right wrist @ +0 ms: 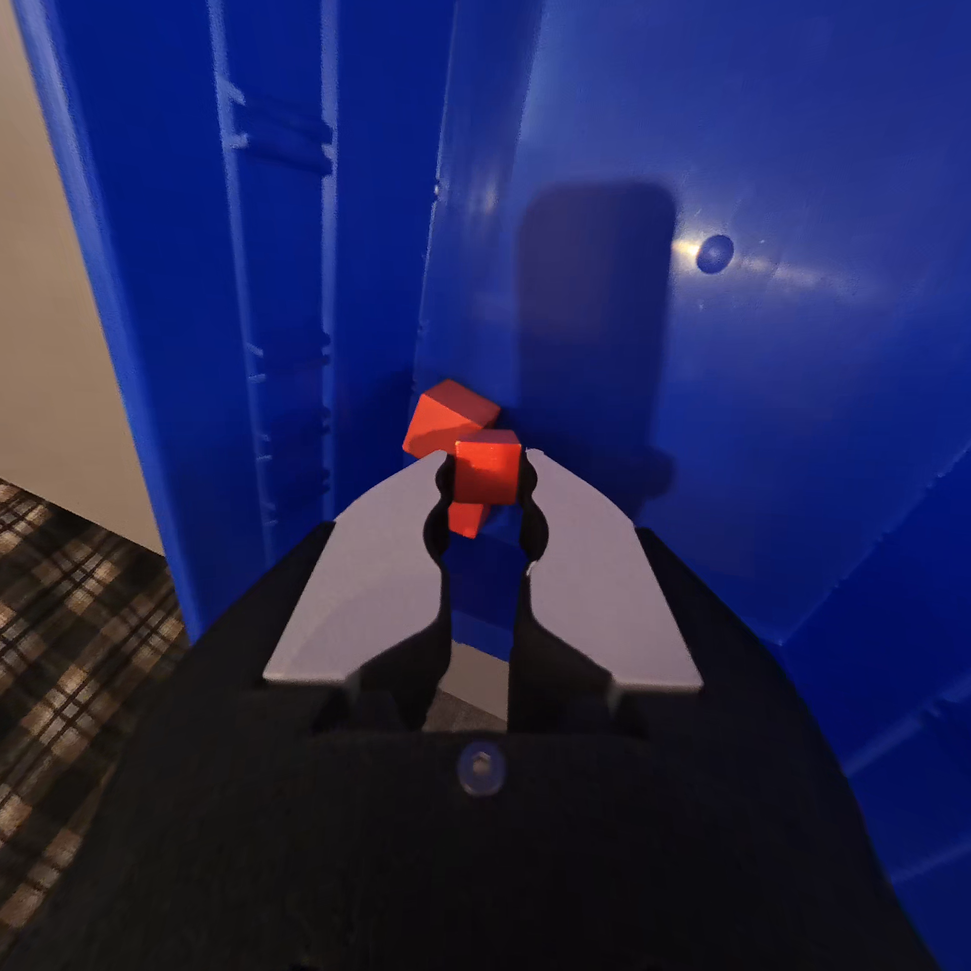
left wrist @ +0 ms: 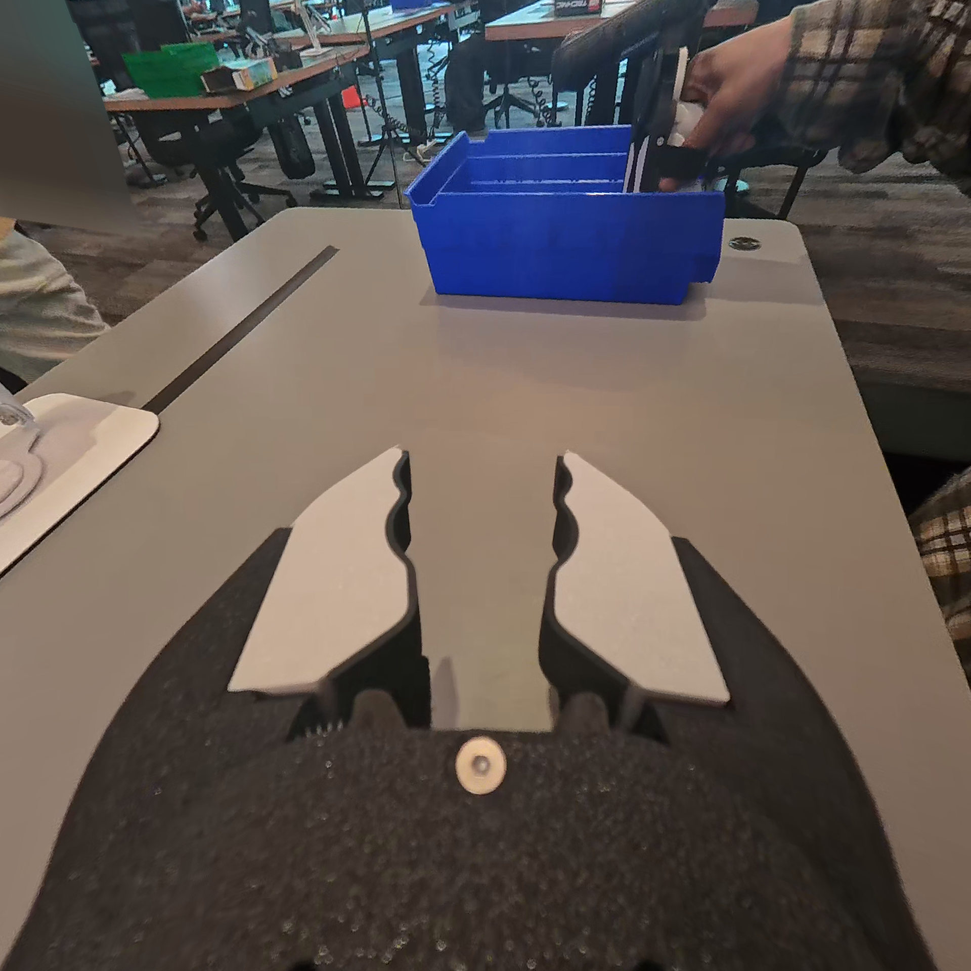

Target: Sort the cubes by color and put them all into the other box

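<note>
In the right wrist view my right gripper [right wrist: 483,462] is shut on a red cube [right wrist: 486,467] and holds it low inside a blue box [right wrist: 735,368], near a corner. Two more red cubes lie there: one [right wrist: 446,417] just beyond the held cube, one [right wrist: 468,519] below it between the fingers. In the left wrist view my left gripper [left wrist: 482,460] is open and empty above the grey table [left wrist: 473,378], well short of the blue box [left wrist: 562,247]. The right gripper [left wrist: 657,136], held by a hand, reaches down into that box's right end.
A white pad [left wrist: 79,462] lies at the table's left edge. A dark slot [left wrist: 247,326] runs along the table's left side. A plaid sleeve [left wrist: 946,551] is at the right edge. Desks and chairs stand behind the table.
</note>
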The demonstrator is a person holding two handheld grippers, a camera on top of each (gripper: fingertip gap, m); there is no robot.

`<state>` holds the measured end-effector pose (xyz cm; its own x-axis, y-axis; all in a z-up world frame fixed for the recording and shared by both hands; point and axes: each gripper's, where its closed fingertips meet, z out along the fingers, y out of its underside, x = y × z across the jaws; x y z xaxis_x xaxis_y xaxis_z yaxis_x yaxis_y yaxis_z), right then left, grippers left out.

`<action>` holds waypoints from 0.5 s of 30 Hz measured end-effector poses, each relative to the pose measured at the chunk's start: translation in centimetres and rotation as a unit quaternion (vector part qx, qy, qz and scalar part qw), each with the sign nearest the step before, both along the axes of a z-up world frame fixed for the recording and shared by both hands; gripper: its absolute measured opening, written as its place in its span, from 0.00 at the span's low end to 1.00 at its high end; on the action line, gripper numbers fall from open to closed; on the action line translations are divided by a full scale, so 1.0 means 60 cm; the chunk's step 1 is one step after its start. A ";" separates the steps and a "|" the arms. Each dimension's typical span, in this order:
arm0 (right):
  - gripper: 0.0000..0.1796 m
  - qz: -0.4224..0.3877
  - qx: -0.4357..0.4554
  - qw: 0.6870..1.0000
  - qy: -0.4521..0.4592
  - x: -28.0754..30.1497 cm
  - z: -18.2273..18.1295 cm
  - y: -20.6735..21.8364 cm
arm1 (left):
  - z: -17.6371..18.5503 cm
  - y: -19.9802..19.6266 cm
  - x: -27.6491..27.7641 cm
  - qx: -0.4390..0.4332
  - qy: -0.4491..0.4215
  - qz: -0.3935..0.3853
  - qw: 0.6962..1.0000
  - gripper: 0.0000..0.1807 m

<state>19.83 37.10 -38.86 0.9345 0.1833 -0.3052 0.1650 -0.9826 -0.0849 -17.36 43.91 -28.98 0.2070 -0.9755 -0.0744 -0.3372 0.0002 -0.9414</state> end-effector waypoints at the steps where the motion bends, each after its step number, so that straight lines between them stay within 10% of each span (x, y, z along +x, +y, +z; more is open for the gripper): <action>1: 0.13 0.003 0.000 1.000 -0.004 0.002 0.000 0.000 | -0.002 0.000 0.002 -0.001 0.004 0.001 1.000 0.28; 15: 0.21 -0.015 -0.028 0.999 0.004 0.010 -0.015 -0.022 | -0.011 -0.012 -0.006 0.001 0.029 -0.002 1.000 0.28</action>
